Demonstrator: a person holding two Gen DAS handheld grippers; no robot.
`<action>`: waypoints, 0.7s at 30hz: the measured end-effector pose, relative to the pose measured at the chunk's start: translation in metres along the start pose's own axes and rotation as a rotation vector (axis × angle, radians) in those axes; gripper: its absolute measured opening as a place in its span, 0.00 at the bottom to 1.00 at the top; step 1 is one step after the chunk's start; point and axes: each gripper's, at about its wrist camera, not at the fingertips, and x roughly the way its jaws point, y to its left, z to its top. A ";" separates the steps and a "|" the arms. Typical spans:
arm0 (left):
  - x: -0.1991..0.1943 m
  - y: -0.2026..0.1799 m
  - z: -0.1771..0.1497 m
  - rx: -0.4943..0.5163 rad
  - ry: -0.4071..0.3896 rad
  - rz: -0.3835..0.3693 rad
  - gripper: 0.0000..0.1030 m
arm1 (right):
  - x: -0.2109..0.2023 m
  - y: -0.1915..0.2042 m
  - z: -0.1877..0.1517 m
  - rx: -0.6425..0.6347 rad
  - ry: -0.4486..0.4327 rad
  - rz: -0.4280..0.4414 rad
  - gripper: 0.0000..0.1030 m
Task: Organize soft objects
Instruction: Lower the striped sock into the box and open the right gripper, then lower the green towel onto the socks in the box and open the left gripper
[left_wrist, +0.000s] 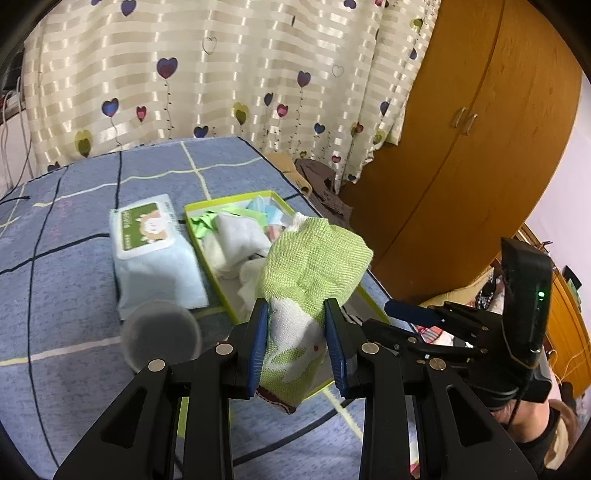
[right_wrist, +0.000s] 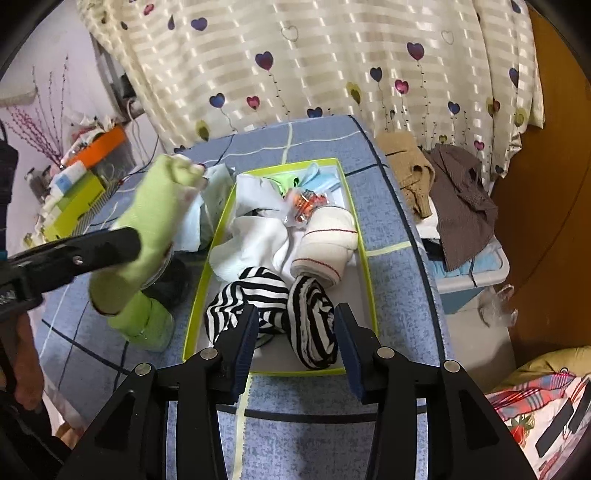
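Gripping the green sock (left_wrist: 314, 280), left fingers (left_wrist: 258, 332) close; right fingers (right_wrist: 245, 343) spread over striped sock (right_wrist: 314, 325).

Room light even and moderately dim; soft shadows only. Sheen on the striped curtain (left_wrist: 207, 74). Strong fisheye bending and dark vignette at edges. Clear cup (left_wrist: 160, 334) and green sock (right_wrist: 147, 221) motion-blurred.
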 end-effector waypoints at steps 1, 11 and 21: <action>0.004 -0.002 0.000 0.003 0.006 -0.003 0.30 | -0.001 -0.002 0.000 0.003 0.000 0.000 0.40; 0.047 -0.018 -0.005 0.016 0.091 -0.005 0.30 | -0.002 -0.021 -0.004 0.035 -0.001 -0.001 0.40; 0.084 -0.025 -0.016 0.045 0.189 0.002 0.31 | 0.004 -0.031 -0.003 0.044 0.004 0.005 0.40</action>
